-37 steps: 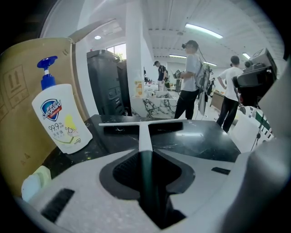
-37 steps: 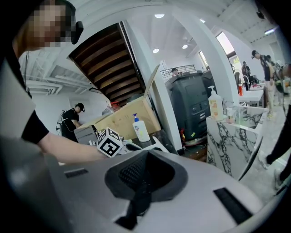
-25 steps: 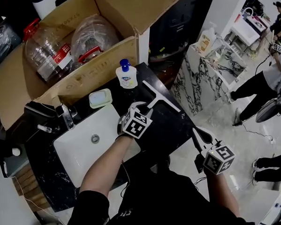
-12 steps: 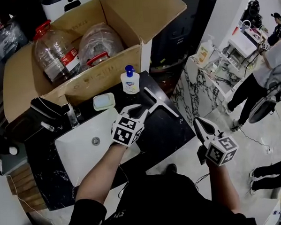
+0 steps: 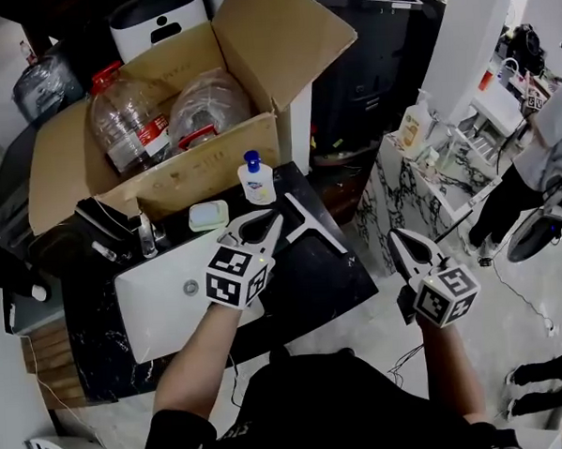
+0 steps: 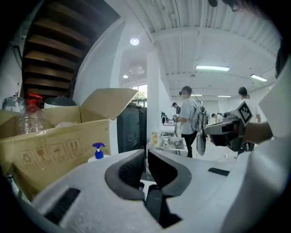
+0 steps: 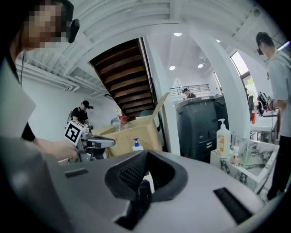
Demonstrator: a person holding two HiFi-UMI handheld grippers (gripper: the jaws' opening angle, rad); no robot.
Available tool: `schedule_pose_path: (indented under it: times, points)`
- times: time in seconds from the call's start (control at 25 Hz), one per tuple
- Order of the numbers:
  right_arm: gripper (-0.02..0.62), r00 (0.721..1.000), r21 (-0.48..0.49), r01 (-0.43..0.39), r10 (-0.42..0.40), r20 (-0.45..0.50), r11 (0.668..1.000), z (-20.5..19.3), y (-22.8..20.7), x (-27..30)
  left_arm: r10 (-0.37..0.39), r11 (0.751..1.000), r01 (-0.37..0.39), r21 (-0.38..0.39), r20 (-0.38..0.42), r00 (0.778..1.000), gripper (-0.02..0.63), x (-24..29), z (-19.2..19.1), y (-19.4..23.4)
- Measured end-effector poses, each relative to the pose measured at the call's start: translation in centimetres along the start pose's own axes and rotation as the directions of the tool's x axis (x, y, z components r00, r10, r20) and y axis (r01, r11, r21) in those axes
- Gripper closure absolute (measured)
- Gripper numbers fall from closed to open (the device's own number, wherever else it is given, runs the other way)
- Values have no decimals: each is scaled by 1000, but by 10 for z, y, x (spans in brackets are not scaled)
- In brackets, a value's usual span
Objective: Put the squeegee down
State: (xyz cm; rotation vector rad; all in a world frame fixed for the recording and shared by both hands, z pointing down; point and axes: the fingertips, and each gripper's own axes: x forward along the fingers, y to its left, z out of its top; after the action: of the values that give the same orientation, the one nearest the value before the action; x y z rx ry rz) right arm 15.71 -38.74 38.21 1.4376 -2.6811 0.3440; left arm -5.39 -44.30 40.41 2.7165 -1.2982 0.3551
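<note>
In the head view the squeegee (image 5: pixel 315 225) lay flat on the black counter (image 5: pixel 307 281), a little right of the centre of the frame. Its white blade ran on a slant from upper left to lower right, just to the right of the white sink (image 5: pixel 163 295).

The left gripper (image 5: pixel 263 222) was left of the squeegee in the frame, with its tips beside the handle end, and it held nothing. In the left gripper view the jaws of the left gripper (image 6: pixel 146 153) had just been closing. Only a thin slit stayed between the pads, and nothing was in it.

The right gripper (image 5: pixel 400 234) was at the right side of the head view, off the counter and over the pale floor, well apart from the squeegee. In the right gripper view the pads of the right gripper (image 7: pixel 145 153) were pressed together at the tips and were empty.

Above the squeegee in the head view stood a soap pump bottle (image 5: pixel 256 181) with a blue top, and left of it was a pale green soap dish (image 5: pixel 208 214). Behind them an open cardboard box (image 5: pixel 180 182) held large clear plastic bottles (image 5: pixel 130 119).
</note>
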Motion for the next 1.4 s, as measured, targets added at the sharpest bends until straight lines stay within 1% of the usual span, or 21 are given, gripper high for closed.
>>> schedule_pose_path:
  times: [0.28, 0.44, 0.56, 0.72, 0.88, 1.04, 1.24, 1.4]
  points:
    - [589, 999, -17, -29, 30, 35, 999, 16, -27, -25, 58, 998, -56, -23, 81, 995, 595, -8, 38, -21]
    - [589, 998, -17, -35, 36, 59, 999, 20, -33, -38, 76, 997, -76, -8, 114, 991, 595, -14, 48, -31]
    - [590, 997, -16, -23, 25, 79, 1000, 22, -35, -43, 79, 997, -77, -23, 138, 987, 597, -17, 50, -36]
    - [591, 994, -42, -9, 14, 106, 999, 25, -33, -46, 59, 998, -55, -32, 145, 988, 597, -10, 49, -40]
    - [592, 987, -48, -26, 33, 155, 998, 34, -21, -43, 52, 998, -47, -36, 150, 987, 597, -4, 51, -37]
    - [592, 989, -91, 4, 9, 147, 996, 36, -19, -39, 49, 999, -46, -25, 137, 989, 597, 2, 47, -31]
    - [592, 986, -107, 37, -19, 163, 994, 58, -31, -32, 66, 998, -61, -32, 160, 985, 597, 6, 57, -20]
    - [592, 984, -136, 34, -9, 180, 990, 73, -29, -27, 87, 995, -80, -51, 162, 983, 597, 9, 60, -10]
